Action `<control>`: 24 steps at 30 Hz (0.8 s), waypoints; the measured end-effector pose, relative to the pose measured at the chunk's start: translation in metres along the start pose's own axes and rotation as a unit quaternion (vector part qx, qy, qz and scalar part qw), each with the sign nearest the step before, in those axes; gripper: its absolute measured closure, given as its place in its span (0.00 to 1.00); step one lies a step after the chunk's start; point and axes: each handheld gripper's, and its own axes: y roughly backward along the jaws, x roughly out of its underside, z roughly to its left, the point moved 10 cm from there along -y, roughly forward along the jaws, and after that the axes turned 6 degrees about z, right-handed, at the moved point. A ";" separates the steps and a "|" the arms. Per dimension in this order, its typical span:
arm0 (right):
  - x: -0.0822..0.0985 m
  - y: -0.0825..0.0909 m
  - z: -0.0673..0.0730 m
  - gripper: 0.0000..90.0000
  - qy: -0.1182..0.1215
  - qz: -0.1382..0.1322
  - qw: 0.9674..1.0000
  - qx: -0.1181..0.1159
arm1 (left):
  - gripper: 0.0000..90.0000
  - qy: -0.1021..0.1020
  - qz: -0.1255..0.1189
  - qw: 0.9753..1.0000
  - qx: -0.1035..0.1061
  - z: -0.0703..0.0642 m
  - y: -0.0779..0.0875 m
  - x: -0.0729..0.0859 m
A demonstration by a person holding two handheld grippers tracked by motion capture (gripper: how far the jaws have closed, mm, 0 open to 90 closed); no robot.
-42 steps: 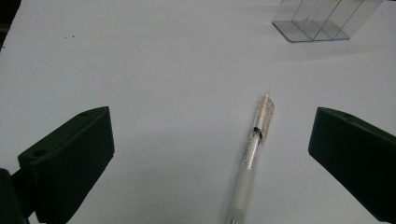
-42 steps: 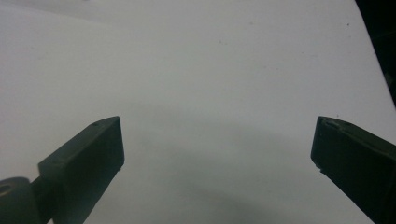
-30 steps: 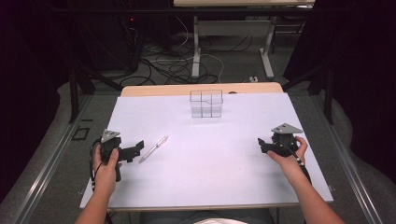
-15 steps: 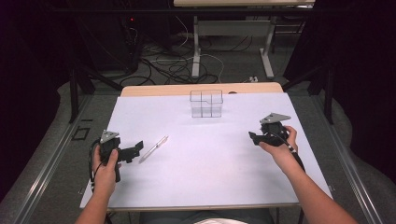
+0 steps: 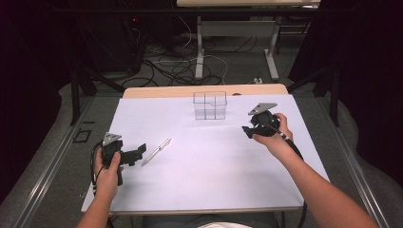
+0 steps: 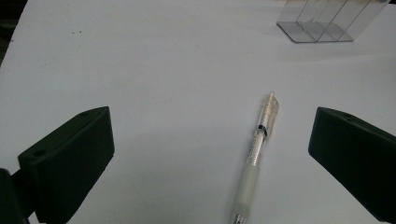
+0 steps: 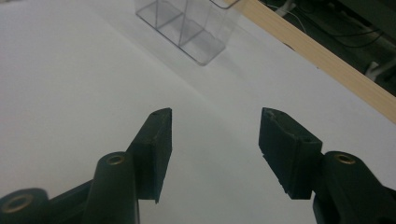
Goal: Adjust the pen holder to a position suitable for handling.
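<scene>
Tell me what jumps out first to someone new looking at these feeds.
The white tabletop dominates, almost bare. At its far edge stands a clear plastic compartmented organizer box, and a clear-barrelled pen lies flat at the near left. The open left tool points at the pen; the open right tool sits beside the box.

Even overhead light falls on the white table (image 5: 214, 161), bright against a dark, dim room. Shadows are soft and faint. The high view is slightly soft; near jaws in both gripper views blur, with mild haze.
</scene>
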 end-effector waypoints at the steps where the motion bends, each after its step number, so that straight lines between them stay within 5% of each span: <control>1: -0.006 -0.001 0.004 0.49 0.009 0.009 1.000 -0.009 | 0.00 0.000 0.001 1.000 0.000 0.000 0.000 0.000; 11: -0.044 -0.007 0.015 0.49 0.087 0.017 0.996 -0.029 | 0.00 0.003 0.003 1.000 -0.001 0.001 -0.001 0.001; 18: -0.066 -0.008 0.020 0.52 0.106 0.017 0.994 -0.030 | 0.00 0.004 0.004 1.000 0.000 0.001 -0.001 0.001; 24: -0.083 -0.015 0.025 0.58 0.163 0.024 0.986 -0.021 | 0.00 0.005 0.004 1.000 0.001 0.001 -0.002 0.001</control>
